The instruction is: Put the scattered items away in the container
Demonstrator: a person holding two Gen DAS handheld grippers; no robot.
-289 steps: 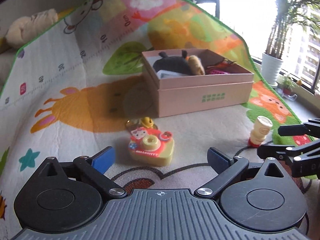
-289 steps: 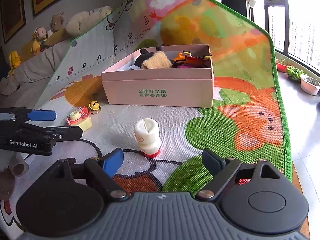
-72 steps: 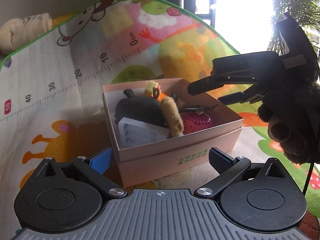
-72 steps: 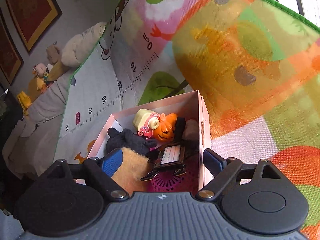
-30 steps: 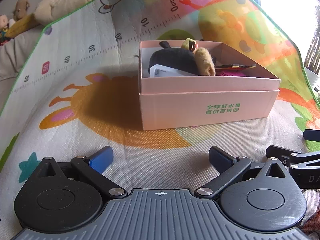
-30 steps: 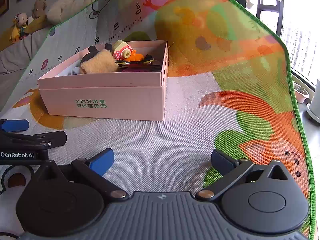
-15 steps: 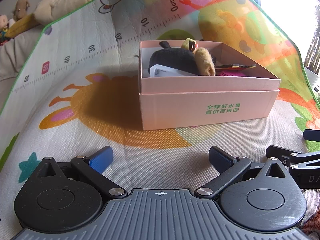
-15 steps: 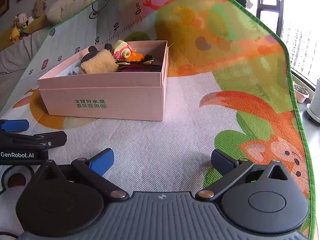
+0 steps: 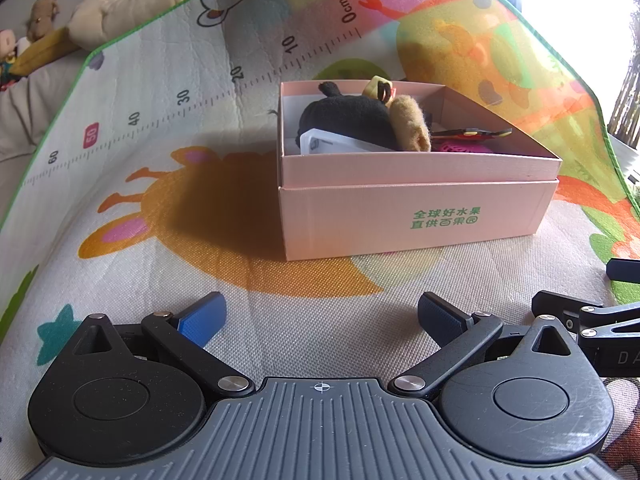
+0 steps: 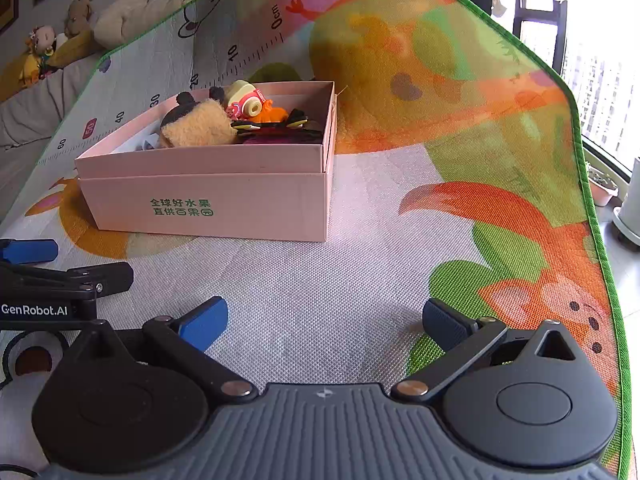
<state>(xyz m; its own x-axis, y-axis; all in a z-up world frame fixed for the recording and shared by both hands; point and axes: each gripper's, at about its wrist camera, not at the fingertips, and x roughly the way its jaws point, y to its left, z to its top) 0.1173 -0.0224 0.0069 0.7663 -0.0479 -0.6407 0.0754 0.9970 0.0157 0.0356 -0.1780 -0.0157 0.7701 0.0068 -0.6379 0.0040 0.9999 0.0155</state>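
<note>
Both the left tongs (image 9: 320,312) and the right tongs (image 10: 324,320) hover low over the play mat (image 10: 320,280), spread wide and holding nothing. The pink box (image 9: 400,208) sits just ahead with the toys piled inside, the toy camera (image 10: 244,100) topmost. The heap rises above the rim, so a nudge to the box could likely spill it.

A colourful play mat (image 9: 168,208) (printed with cartoon animals and a ruler scale) carries one thing directly: the pink box (image 9: 400,216), resting flat.
</note>
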